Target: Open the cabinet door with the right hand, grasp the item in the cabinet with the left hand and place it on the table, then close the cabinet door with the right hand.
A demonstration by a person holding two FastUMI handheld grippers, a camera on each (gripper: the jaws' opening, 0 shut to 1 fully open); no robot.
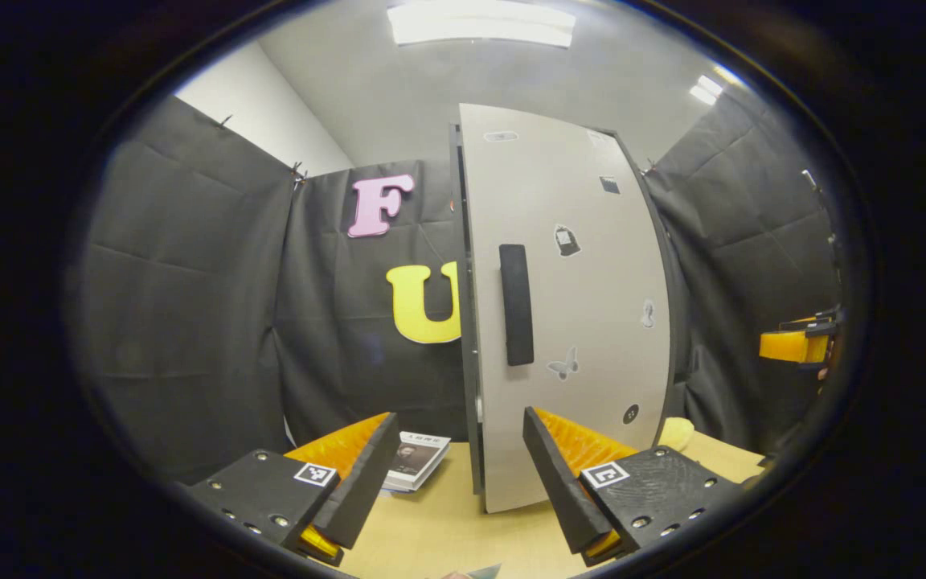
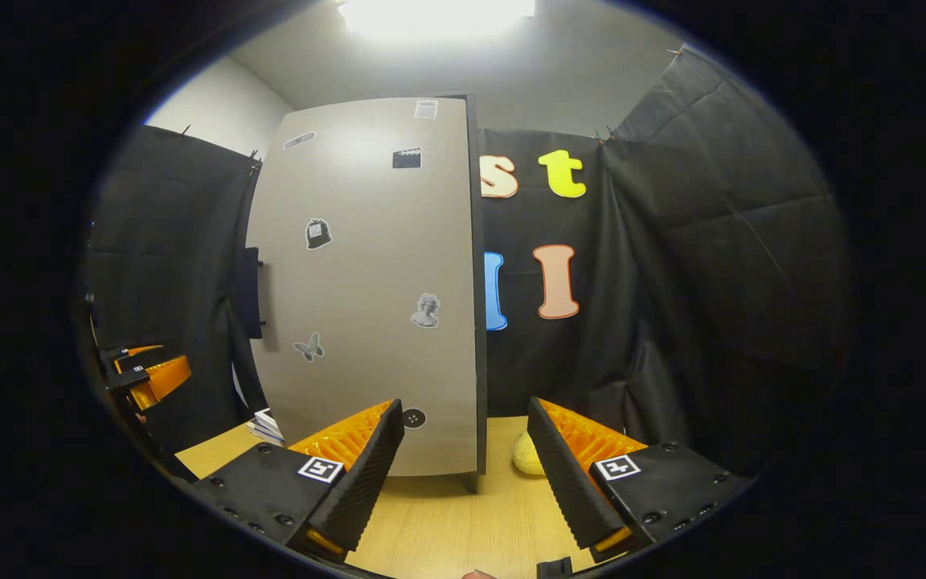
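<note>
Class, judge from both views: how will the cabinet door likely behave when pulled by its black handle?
The cabinet door looks like a flat, rigid panel, so it probably swings stiffly rather than flexing. Its black handle is a long raised bar, likely easy to grip. The cabinet is tall and narrow on the table, so a hard pull might shift it.

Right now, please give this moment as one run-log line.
cabinet door: closed | handle: untouched | left hand-held gripper: open, empty | right hand-held gripper: open, empty
</note>
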